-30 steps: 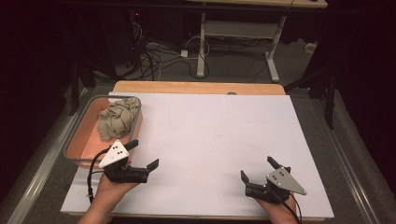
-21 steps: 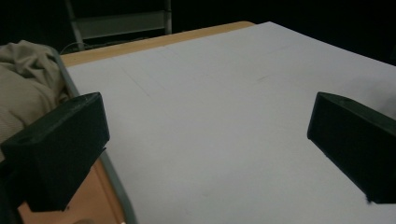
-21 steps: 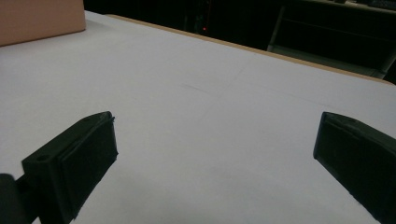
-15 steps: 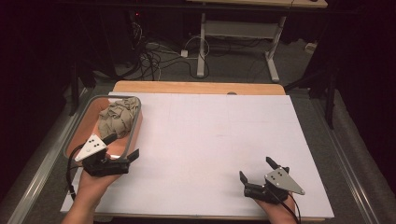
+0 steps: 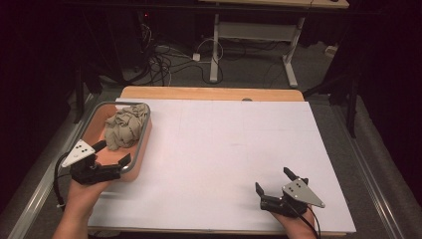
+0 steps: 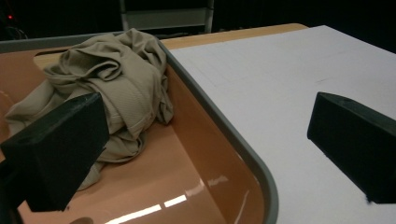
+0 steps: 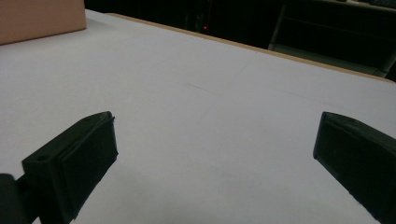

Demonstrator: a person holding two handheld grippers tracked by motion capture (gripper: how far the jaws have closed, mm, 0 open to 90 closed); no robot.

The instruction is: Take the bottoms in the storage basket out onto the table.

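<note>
High view: left tongs (image 5: 113, 153) sit at the near end of the orange tub (image 5: 146, 137), jaws spread wide, one over the tub's floor and one over its near rim. They hold nothing. The crumpled tan cloth (image 5: 125, 126) lies in the far half of the tub, just ahead of the jaws and not touching them. Right tongs (image 5: 273, 181) hover low over the near right part of the bench (image 5: 229, 149), also wide open and empty, well apart from the tub.

Left gripper view: the cloth (image 6: 112, 88) is heaped against the tub's inner wall, with folds standing proud near the top. The grey rim (image 6: 224, 135) runs between my two jaws. As I judge it, I want both jaws inside the tub before closing, so shift left, clear the rim, then come down on a raised fold rather than the flat skirt on the glossy floor. Pinch deep; a thin bite may slip.

Right gripper view: jaws wide, nothing between them, bare white sheet (image 7: 196, 116) below; a corner of the tub (image 7: 42, 18) shows far off.

Surface and room: white sheet over a wooden top, faint creases, plenty of room to lay the cloth out. Beyond is dark floor, tangled cables (image 5: 164, 57) and a white desk frame (image 5: 249, 37).
</note>
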